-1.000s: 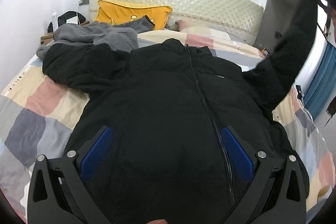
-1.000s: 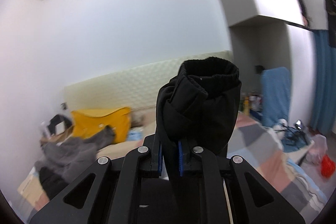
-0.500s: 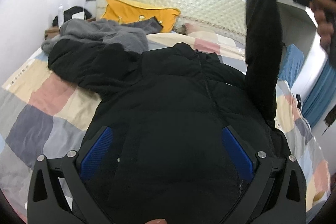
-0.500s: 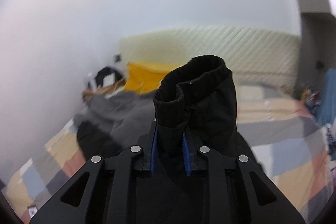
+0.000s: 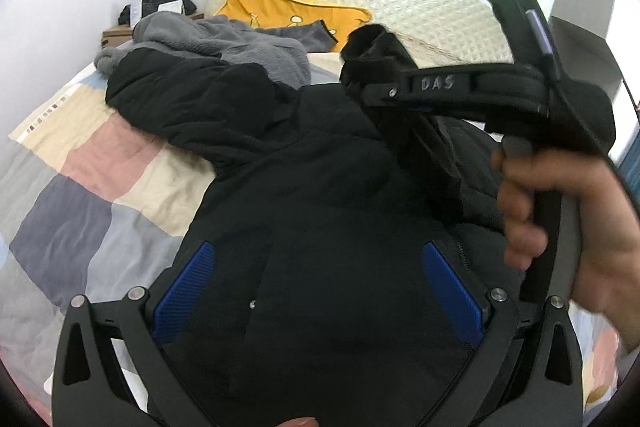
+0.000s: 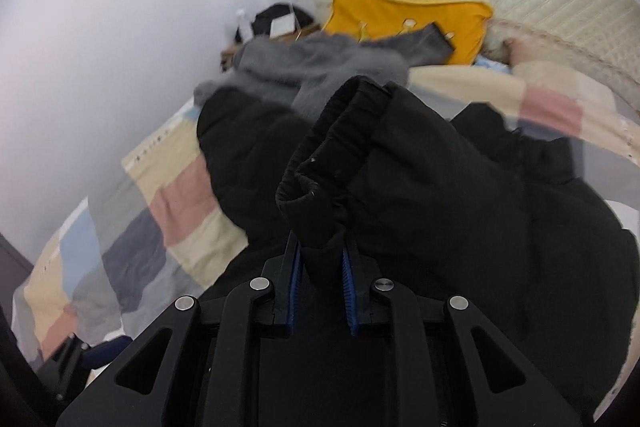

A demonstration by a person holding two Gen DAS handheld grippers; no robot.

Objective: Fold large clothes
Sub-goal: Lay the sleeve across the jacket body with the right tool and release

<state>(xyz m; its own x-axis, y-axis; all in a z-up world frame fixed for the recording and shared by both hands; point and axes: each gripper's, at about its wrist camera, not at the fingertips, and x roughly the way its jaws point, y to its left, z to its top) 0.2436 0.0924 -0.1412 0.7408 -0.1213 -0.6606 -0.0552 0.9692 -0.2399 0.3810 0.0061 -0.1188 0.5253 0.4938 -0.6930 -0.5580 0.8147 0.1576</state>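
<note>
A black padded jacket sprawls across the bed; right tongs clamped on its ribbed cuff, left tongs spread wide above the body. Bulky, soft, probably slippery: cuffs and hem look the surest holds.

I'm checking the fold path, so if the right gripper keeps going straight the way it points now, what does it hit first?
The right gripper, shut on the jacket cuff, points toward the jacket's other sleeve, with the grey fleece behind. It would probably meet that sleeve first, though depth is unclear.
</note>
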